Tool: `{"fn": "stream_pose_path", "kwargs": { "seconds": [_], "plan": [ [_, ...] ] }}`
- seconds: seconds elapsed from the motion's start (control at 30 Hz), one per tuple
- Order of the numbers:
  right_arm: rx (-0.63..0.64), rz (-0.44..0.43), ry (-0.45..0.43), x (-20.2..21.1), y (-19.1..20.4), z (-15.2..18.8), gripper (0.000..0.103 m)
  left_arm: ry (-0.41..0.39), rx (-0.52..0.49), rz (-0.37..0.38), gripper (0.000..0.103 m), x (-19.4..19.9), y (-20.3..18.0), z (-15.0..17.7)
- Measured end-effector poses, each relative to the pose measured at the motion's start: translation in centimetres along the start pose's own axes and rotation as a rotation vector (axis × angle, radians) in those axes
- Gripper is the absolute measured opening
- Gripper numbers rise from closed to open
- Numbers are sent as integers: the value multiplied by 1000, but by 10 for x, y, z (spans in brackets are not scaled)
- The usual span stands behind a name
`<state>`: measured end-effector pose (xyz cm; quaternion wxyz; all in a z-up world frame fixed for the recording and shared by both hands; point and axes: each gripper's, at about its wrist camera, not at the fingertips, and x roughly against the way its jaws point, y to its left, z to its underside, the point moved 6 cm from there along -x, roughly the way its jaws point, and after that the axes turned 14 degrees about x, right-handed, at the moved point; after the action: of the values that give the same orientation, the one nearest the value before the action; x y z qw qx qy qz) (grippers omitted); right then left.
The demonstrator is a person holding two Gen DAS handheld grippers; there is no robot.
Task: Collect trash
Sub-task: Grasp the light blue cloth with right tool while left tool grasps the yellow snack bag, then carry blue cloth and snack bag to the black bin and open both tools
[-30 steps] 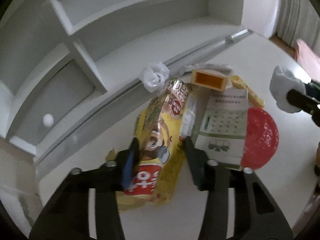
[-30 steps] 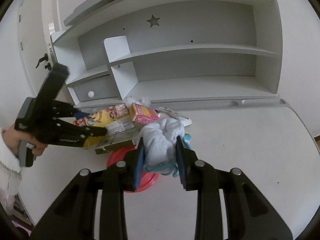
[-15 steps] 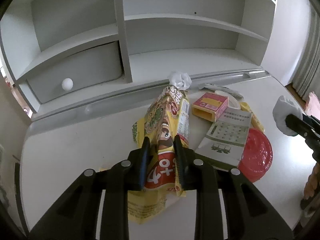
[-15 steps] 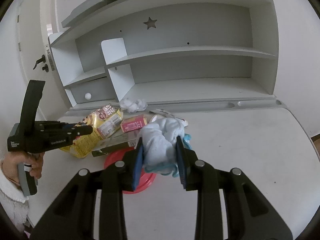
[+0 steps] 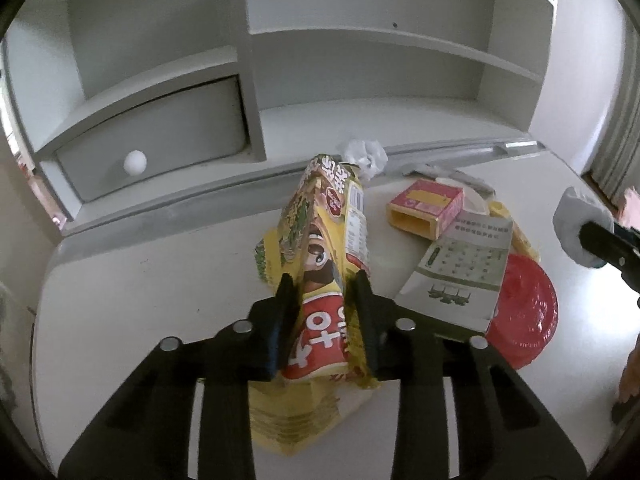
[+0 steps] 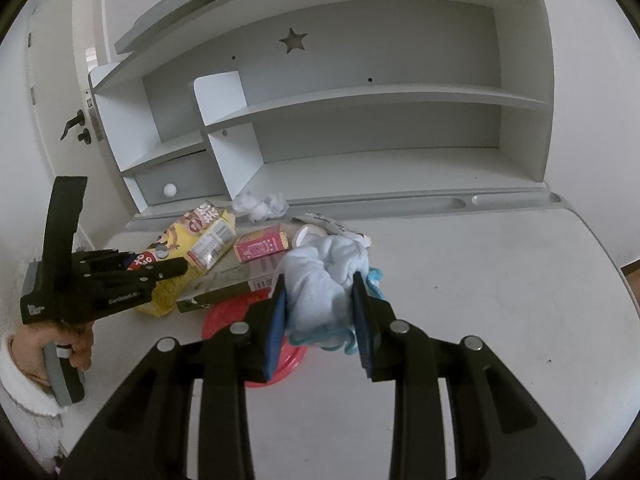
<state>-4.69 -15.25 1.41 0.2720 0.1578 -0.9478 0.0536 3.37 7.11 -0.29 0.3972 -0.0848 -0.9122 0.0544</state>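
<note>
From the left wrist view, the left gripper (image 5: 323, 285) had just finished closing: a second earlier its jaws stood wide on either side of the yellow crinkled snack bag with the red label (image 5: 325, 240), and now the pads pinched the bag's lower end, the foil creased between them and its far end tipped up toward the shelving (the wrist had also rolled upright in that time). I took that to mean the bag was secured and ready to be carried off, though no bin showed anywhere. Beside it lay the pink and yellow open-ended cardboard box (image 5: 425, 208), a folded printed paper leaflet (image 5: 464, 268) and a red round plastic lid (image 5: 524, 316), with a crumpled white tissue (image 5: 363, 156) at the back edge, all loose on the white desk top (image 5: 140, 280). From the right wrist view, the right gripper (image 6: 320, 304) had not stirred; its blue pads were narrow and clamped on a wad of white and turquoise cloth-like rubbish (image 6: 324, 276), held above the lid. A bare hand (image 6: 76, 350) in a white woolly sleeve gripped the left tool's handle. Behind stood grey-white shelving with a star cut-out (image 6: 294, 40) and a small drawer with a round white knob (image 6: 169, 189).
</note>
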Motion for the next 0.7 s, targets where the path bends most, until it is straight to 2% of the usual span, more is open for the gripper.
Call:
{"fn": "stream_pose_path", "kwargs": {
  "seconds": [0.1, 0.27, 0.7],
  "plan": [
    [-1, 0, -2, 0, 0, 0, 29, -13, 13, -10, 27, 1, -1, 0],
    [-7, 3, -5, 1, -1, 1, 29, -8, 49, 18, 27, 1, 2, -1],
    [12, 40, -16, 2, -1, -2, 32, -5, 57, 27, 28, 2, 2, 0]
  ]
}}
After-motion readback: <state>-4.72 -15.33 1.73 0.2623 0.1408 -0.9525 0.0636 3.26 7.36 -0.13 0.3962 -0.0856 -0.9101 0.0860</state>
